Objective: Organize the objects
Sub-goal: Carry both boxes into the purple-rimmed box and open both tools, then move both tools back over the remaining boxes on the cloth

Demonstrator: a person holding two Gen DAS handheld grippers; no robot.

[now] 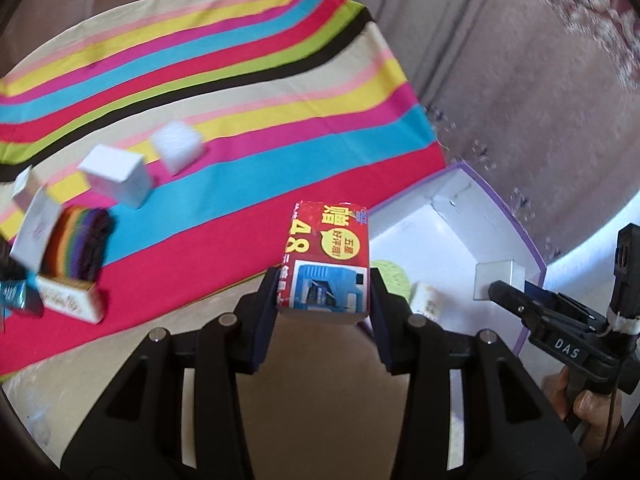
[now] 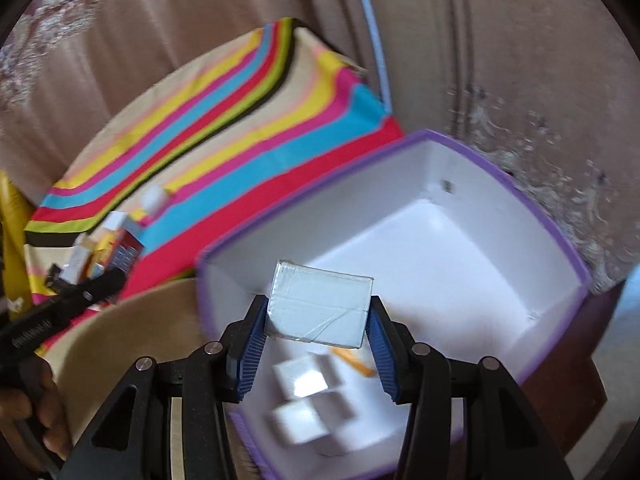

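My left gripper (image 1: 325,292) is shut on a red box (image 1: 326,256) with yellow print and a blue picture, held above the table edge just left of the purple-rimmed white bin (image 1: 532,248). My right gripper (image 2: 318,320) is shut on a pale taped box (image 2: 320,304) and holds it over the bin (image 2: 568,256). It also shows in the left wrist view (image 1: 496,286), at the bin's right side. Small white boxes (image 2: 308,400) lie in the bin's near corner. A green round thing (image 1: 394,278) and a small cream box (image 1: 428,300) also lie in the bin.
Two white cubes (image 1: 120,176) (image 1: 178,146) stand on the striped cloth (image 1: 240,80). At the left are a pack of coloured bands (image 1: 78,246), a white card (image 1: 34,232) and a small blue packet (image 1: 16,296). A curtain hangs behind.
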